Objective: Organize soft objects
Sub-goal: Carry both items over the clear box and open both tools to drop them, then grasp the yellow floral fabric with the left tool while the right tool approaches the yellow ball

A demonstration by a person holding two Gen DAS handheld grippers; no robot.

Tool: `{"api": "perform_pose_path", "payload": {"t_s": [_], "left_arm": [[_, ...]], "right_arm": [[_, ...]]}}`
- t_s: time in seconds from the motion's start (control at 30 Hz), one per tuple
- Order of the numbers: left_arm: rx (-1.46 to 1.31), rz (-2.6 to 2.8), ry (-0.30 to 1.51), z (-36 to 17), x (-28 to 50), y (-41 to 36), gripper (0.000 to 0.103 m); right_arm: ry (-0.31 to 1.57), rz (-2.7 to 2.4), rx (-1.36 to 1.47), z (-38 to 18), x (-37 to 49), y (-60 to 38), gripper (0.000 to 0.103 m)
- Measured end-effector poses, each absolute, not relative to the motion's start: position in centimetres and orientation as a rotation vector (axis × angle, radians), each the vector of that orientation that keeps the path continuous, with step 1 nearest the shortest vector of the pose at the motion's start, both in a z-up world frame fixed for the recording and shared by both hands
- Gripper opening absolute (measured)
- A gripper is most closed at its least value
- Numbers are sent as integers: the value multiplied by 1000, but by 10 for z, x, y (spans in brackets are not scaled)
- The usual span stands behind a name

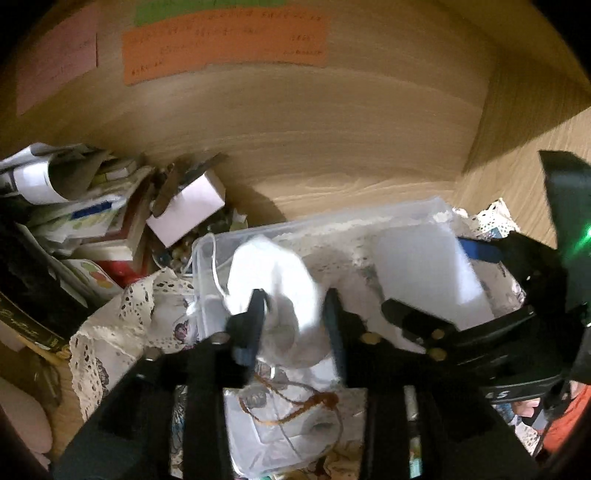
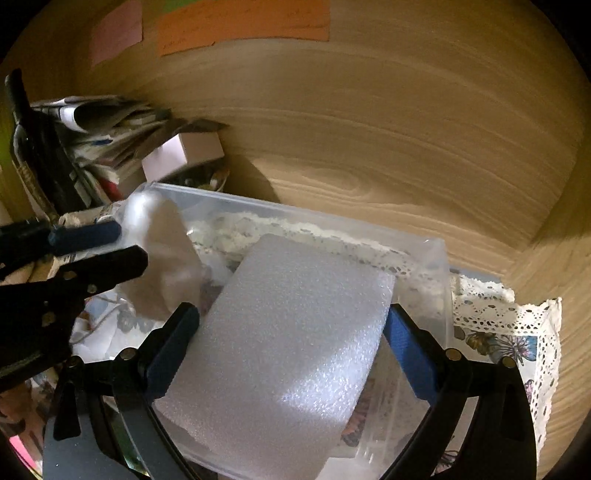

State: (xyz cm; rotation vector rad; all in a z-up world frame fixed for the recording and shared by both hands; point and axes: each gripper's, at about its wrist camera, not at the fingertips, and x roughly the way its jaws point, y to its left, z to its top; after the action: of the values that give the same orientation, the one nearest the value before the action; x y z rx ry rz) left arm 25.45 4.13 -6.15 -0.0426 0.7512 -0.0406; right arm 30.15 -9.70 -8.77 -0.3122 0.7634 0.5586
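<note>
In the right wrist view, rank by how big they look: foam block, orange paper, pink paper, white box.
1. foam block, though it sits nearest the camera, held in the right tool
2. orange paper
3. pink paper and white box look alike; unranked.

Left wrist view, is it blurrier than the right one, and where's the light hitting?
Left wrist view: yes, the white cloth between the left gripper fingers is smeared and overexposed. Right wrist view: sharper, with a bright patch on the foam block in the right gripper; edges bend and darken in both views.
</note>
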Motion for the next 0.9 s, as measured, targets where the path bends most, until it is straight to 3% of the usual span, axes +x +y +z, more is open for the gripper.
{"api": "perform_pose_path", "payload": {"t_s": [0.07, 0.43, 0.67, 0.9], "left_arm": [[-26, -32, 722, -54, 251, 39, 54], [-1, -28, 540, -4, 203, 27, 73], [-44, -4, 452, 19, 163, 33, 101], [-75, 22, 479, 3, 134, 39, 102]], "right_arm": [[756, 553, -319, -87, 301, -96, 99], [609, 548, -271, -40, 262, -122, 102], [517, 550, -240, -23, 225, -137, 102], [492, 560, -235, -33, 194, -145, 102]]}}
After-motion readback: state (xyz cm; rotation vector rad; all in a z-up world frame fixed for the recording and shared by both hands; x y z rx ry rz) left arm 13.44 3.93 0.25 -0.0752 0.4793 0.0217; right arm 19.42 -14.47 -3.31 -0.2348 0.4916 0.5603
